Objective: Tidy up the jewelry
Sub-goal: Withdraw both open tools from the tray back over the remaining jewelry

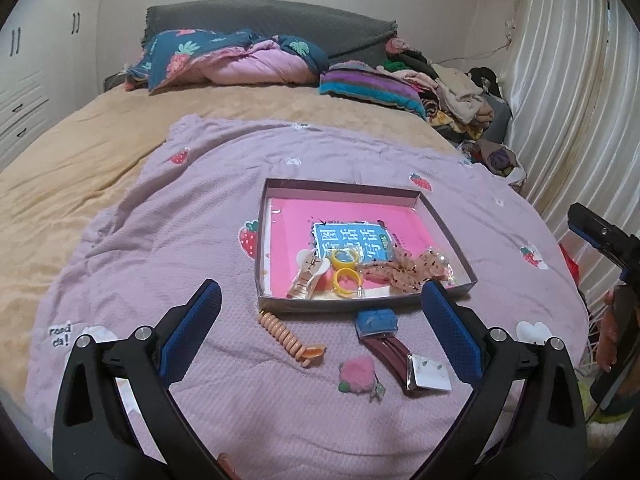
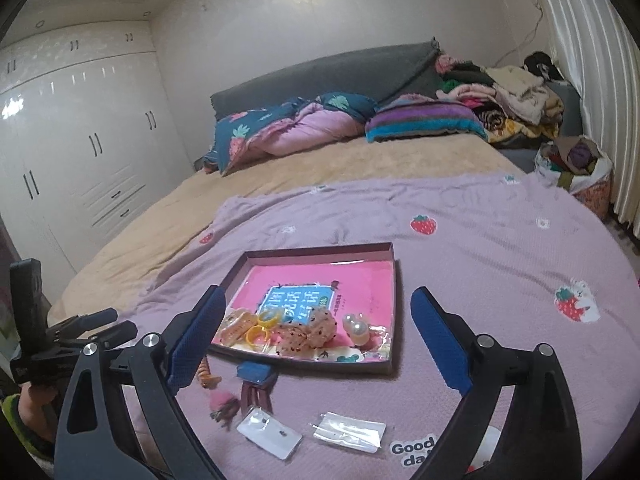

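A shallow box (image 1: 264, 224) (image 2: 394, 280) with a pink floor lies on the lilac blanket. It holds yellow rings (image 1: 346, 280) (image 2: 256, 334), a beige hair clip (image 1: 306, 278), a spotted bow (image 1: 400, 270) (image 2: 310, 330) and pearls (image 2: 356, 326). In front of it lie a peach spiral hair tie (image 1: 282, 334), a pink pom-pom (image 1: 356, 374) (image 2: 222, 398), a blue-topped maroon clip (image 1: 380, 328) (image 2: 254, 380) and a white earring card (image 1: 430, 374) (image 2: 268, 434). A clear packet (image 2: 348, 432) lies nearby. My left gripper (image 1: 320, 308) and right gripper (image 2: 316, 320) are open and empty above these.
The lilac blanket (image 1: 160, 240) covers a tan bed (image 1: 80, 152). Quilts and pillows (image 1: 240, 60) and a clothes pile (image 1: 452, 92) sit at the head. A curtain (image 1: 560, 100) hangs right, wardrobes (image 2: 72, 140) stand left. A bag (image 2: 576, 168) stands by the curtain.
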Motion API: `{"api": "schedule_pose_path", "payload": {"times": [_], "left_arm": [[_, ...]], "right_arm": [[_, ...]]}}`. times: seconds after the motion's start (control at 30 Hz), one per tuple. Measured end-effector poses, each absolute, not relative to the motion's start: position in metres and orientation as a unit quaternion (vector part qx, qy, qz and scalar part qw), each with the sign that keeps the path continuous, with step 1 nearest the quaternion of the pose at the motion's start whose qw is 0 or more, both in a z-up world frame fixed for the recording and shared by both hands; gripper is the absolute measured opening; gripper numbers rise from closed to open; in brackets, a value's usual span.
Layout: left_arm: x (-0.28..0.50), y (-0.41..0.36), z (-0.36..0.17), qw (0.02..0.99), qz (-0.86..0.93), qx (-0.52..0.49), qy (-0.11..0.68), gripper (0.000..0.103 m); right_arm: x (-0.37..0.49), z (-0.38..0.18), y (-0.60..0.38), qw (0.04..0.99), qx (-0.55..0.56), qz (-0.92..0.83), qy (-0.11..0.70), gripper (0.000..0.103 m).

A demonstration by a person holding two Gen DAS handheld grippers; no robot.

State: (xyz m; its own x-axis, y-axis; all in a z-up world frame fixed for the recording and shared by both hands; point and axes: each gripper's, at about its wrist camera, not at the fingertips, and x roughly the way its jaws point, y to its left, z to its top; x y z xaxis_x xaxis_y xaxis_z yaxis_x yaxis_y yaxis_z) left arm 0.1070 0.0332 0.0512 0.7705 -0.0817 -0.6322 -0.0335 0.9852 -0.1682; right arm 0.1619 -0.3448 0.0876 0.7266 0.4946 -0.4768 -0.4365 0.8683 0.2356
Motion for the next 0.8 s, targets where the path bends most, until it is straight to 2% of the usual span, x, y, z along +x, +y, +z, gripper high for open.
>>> {"api": "schedule_pose_path", "payload": {"times": [0.37,0.8], "left_arm": [[0.080,0.031,0.060,0.942,-0.014,-0.080,0.327,0.094],[0.059,0.033,0.050,0.940,-0.009,-0.072,0.334,0.094]], "right_arm": [[0.132,0.092,-0.340,0.920,0.042,0.273,0.276,0.093],[0.111,0.072,-0.340,0.912,0.024,0.274,0.304,0.093]]}}
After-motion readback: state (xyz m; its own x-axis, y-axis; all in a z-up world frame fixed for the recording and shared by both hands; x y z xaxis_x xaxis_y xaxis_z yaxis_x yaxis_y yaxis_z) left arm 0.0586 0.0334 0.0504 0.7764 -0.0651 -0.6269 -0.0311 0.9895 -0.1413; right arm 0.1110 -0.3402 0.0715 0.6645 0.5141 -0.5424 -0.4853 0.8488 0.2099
